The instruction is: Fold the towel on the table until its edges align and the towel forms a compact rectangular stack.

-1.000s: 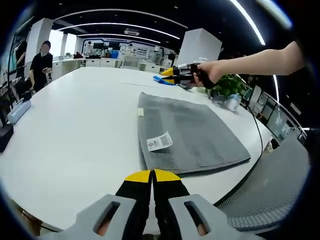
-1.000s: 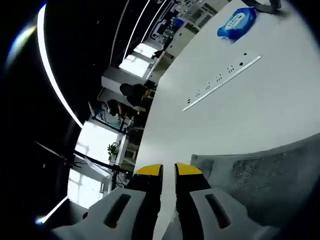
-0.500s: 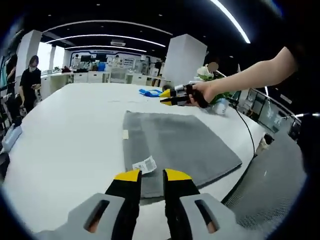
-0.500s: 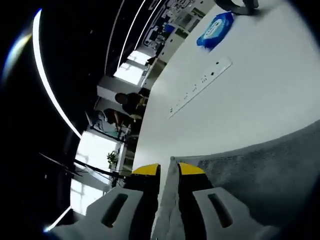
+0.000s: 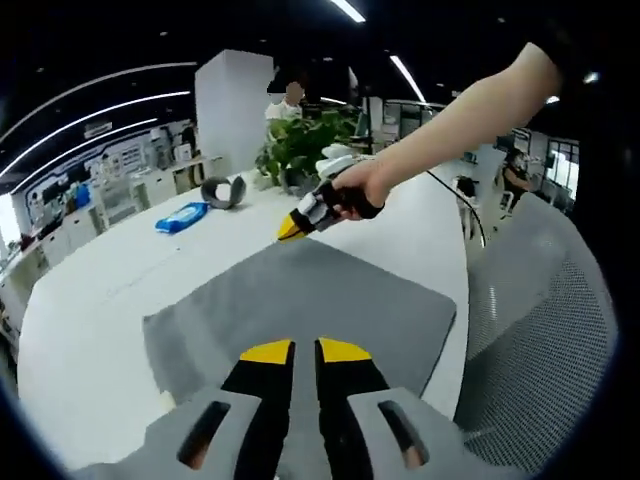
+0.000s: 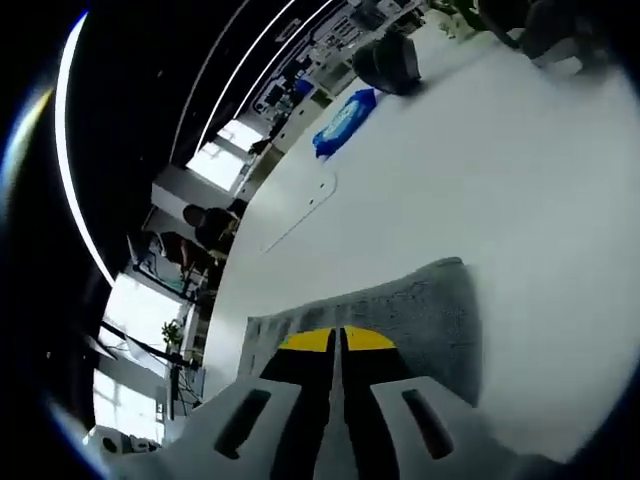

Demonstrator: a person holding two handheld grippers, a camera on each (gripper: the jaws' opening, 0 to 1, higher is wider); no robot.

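Note:
A grey towel [image 5: 300, 305] lies spread on the white table [image 5: 90, 300]. My left gripper [image 5: 304, 352] is low over the towel's near edge. Its yellow-tipped jaws are drawn close, with grey cloth in the thin slit between them. A hand holds my right gripper [image 5: 292, 230] at the towel's far corner. In the right gripper view that gripper [image 6: 337, 341] has its jaws pressed together on the edge of the towel [image 6: 425, 310], which spreads away to the right.
A blue packet [image 5: 182, 217] [image 6: 343, 124] and a dark roll [image 5: 222, 190] [image 6: 388, 62] lie beyond the towel. A potted plant [image 5: 300, 150] stands at the table's far side. A mesh chair [image 5: 545, 340] is at the right. A socket strip [image 6: 300, 205] sits flush in the table.
Both cameras have swung round. My left jaws, apart half a second ago, have narrowed onto the towel's near edge. My right jaws have come together on the cloth that lay between them.

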